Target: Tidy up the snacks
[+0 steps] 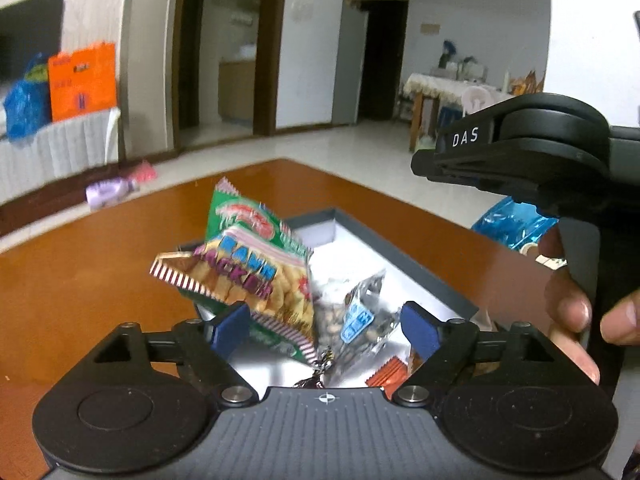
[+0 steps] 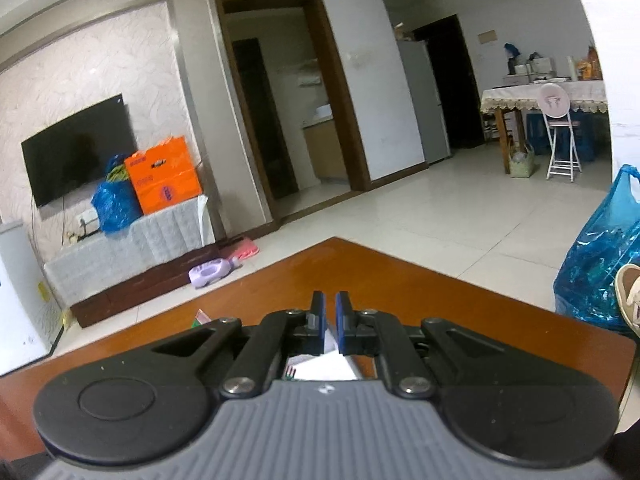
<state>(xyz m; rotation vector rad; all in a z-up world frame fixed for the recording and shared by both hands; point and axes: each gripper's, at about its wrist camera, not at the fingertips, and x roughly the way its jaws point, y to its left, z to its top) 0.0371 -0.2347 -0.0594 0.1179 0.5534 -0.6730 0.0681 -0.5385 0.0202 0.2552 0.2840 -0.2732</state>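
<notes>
In the left wrist view a green prawn cracker bag [image 1: 256, 256] stands tilted at the near left of a grey box [image 1: 404, 258] with a white inside. A clear nut packet [image 1: 356, 316] and an orange wrapper [image 1: 388, 374] lie in the box. My left gripper [image 1: 324, 326] is open above the box, its left pad beside the bag's lower edge; contact is unclear. My right gripper [image 2: 330, 318] is shut and empty, held above the brown table [image 2: 420, 288]. Its body [image 1: 520, 152] shows at the upper right in the left wrist view.
A blue plastic bag [image 2: 600, 264] sits past the table's right edge, beside a shoe [image 2: 630, 292]. A purple object [image 2: 210, 274] lies on the floor beyond the table. A white sheet [image 2: 324, 366] shows under the right gripper.
</notes>
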